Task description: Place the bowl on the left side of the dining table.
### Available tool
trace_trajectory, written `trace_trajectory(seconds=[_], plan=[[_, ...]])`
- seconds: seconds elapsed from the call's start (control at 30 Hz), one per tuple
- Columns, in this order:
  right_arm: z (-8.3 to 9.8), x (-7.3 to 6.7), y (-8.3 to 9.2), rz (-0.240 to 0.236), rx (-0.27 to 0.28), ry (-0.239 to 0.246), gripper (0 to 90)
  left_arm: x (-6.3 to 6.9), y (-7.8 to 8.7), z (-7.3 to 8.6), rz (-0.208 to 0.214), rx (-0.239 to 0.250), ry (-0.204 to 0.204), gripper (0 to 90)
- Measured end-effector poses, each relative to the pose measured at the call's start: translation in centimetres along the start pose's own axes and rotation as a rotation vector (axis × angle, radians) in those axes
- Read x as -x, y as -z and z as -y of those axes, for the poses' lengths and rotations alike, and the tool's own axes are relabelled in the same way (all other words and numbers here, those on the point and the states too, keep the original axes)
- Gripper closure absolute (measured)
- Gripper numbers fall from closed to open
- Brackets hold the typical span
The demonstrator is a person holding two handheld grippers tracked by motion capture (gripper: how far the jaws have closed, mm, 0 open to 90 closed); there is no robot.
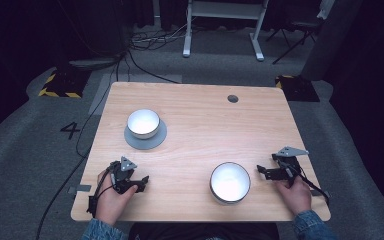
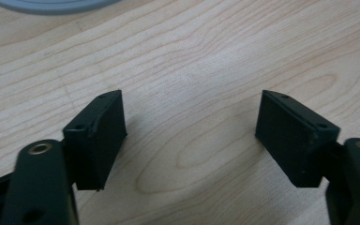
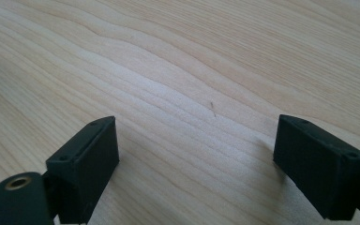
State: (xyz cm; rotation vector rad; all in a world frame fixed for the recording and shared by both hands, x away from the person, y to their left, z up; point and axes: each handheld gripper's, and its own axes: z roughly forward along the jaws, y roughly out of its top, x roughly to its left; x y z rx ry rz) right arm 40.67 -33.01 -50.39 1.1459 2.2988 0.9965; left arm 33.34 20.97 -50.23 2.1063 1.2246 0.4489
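From the high view, a light wooden table (image 1: 195, 145) carries two white bowls. One bowl (image 1: 143, 123) sits on a grey saucer (image 1: 145, 137) toward the far left; the other, a dark-rimmed bowl (image 1: 230, 182), stands near the front edge and serves as the landmark here. The left gripper (image 1: 141, 183) rests on the table well to the left of that front bowl, held in the person's left hand (image 1: 111, 197). The right gripper (image 1: 262, 170) lies just beside the front bowl's right rim, held in the right hand (image 1: 295, 192) — its grey three-cornered plate (image 1: 292, 150) faces up. A round hole (image 1: 233, 98) marks the far edge, well beyond the front bowl.

In the left gripper view, the jaws stand wide apart over bare wood, nothing between them — the saucer's edge (image 2: 51, 4) shows at the top.

In the right gripper view, the jaws are likewise spread wide, gripping nothing, above plain wood grain (image 3: 178, 70).
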Motion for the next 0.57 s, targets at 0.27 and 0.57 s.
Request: trace_trajectory(seconds=[0.27,0.57], plan=[[0.0,-0.04,0.0,-0.001,0.001,-0.004,14.4,0.54,-0.35,-0.24,-0.019,-0.012,0.018,11.4],[0.0,-0.04,0.01,-0.001,0.001,-0.005,14.4,0.64,-0.51,-0.32,-0.007,-0.018,0.011,7.2]])
